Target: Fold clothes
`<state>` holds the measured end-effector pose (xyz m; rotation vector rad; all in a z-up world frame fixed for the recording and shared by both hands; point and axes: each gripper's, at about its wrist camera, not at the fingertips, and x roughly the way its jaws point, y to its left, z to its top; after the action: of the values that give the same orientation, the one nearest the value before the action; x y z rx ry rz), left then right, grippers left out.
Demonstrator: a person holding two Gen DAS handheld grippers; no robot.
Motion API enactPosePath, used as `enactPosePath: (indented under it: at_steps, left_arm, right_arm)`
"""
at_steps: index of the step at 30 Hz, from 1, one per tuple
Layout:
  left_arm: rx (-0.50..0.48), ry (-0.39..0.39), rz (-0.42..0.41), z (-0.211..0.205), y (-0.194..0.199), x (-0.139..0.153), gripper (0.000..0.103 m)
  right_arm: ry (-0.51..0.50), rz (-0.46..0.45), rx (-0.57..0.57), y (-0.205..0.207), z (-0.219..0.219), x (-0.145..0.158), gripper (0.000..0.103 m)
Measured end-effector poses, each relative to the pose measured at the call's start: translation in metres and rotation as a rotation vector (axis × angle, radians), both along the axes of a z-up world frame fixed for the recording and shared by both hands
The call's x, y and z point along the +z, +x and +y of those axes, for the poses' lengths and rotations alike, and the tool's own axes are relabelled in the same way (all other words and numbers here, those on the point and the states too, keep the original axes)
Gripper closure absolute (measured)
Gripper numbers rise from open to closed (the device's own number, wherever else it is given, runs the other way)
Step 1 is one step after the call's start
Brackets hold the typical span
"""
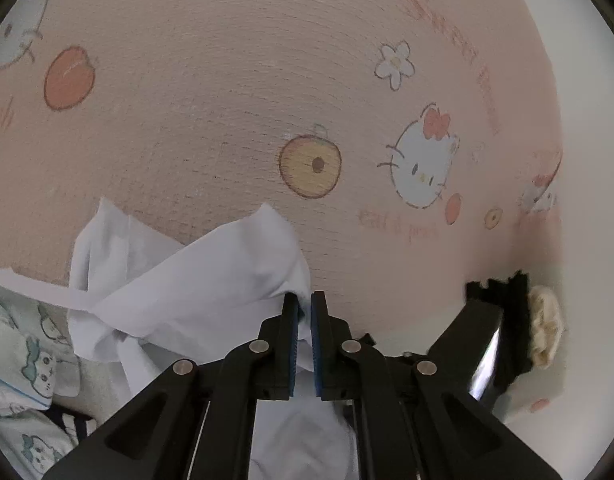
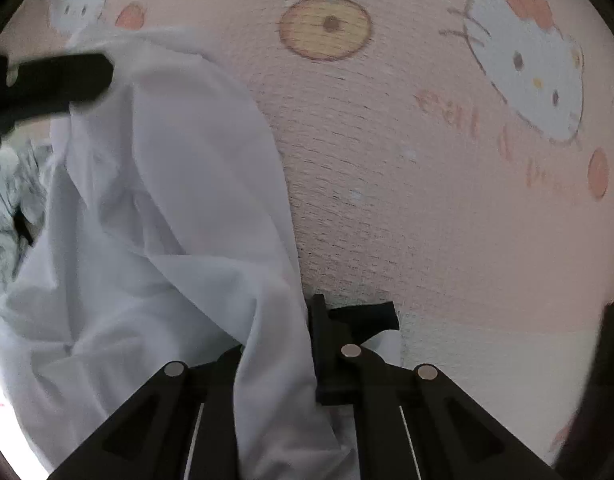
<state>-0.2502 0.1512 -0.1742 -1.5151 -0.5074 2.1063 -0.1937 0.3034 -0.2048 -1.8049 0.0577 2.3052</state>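
A white garment [image 1: 179, 292] hangs crumpled over a pink cartoon-print cloth [image 1: 227, 100]. My left gripper [image 1: 305, 304] is shut on an edge of the white garment, which runs between its blue pads and down under the fingers. In the right wrist view the same garment [image 2: 167, 240] drapes over my right gripper [image 2: 303, 320], which is shut on its fabric; the left finger is hidden by the cloth. The left gripper shows as a dark blurred bar [image 2: 51, 80] at the upper left, holding the garment's far corner.
A pile of pale green printed clothes [image 1: 23, 360] lies at the lower left. The pink cloth's right edge [image 1: 555, 200] drops off to a white surface [image 1: 587, 80]. A black part with a cream pad [image 1: 543, 328] sits at the right.
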Motion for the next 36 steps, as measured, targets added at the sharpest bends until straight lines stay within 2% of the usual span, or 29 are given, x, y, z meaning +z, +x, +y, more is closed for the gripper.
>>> enactPosePath:
  at_steps: [3,6,10,14,22,24,26,30,34,35,36]
  left_arm:
    - [-0.006,-0.007,-0.005,0.002,0.001,-0.001,0.099]
    - [-0.02,-0.017,0.007,0.011,0.002,0.001,0.099]
    - [-0.011,-0.012,0.013,0.021,-0.001,0.001,0.099]
    - [-0.011,0.011,0.012,0.025,-0.002,0.002,0.099]
    - [-0.028,0.073,0.072,0.035,-0.007,0.026,0.099]
    - [-0.057,0.075,0.088,0.041,-0.007,0.033,0.099]
    - [-0.08,0.075,0.103,0.044,-0.004,0.037,0.099]
    - [-0.101,0.054,0.12,0.046,0.003,0.037,0.098]
    - [-0.11,-0.003,0.078,0.044,0.006,0.029,0.096]
    - [-0.108,-0.018,0.071,0.042,0.007,0.027,0.093]
    - [-0.106,-0.033,0.065,0.041,0.008,0.025,0.086]
  right_arm:
    - [0.147,-0.023,0.046,-0.008,-0.021,-0.001,0.1]
    - [0.201,-0.021,0.09,-0.011,-0.031,-0.001,0.096]
    - [0.164,-0.018,0.082,-0.016,-0.022,0.006,0.096]
    - [0.012,0.003,-0.051,-0.014,0.015,0.018,0.099]
    - [-0.017,0.002,-0.184,0.006,0.073,0.03,0.099]
    - [-0.031,-0.001,-0.227,0.011,0.085,0.033,0.099]
    - [-0.037,-0.013,-0.264,0.017,0.119,0.035,0.099]
    - [-0.042,-0.027,-0.289,0.032,0.153,0.037,0.099]
    - [-0.086,-0.001,-0.283,0.036,0.177,0.044,0.099]
    - [-0.098,0.005,-0.28,0.038,0.182,0.046,0.099]
    - [-0.109,0.01,-0.27,0.041,0.189,0.048,0.097]
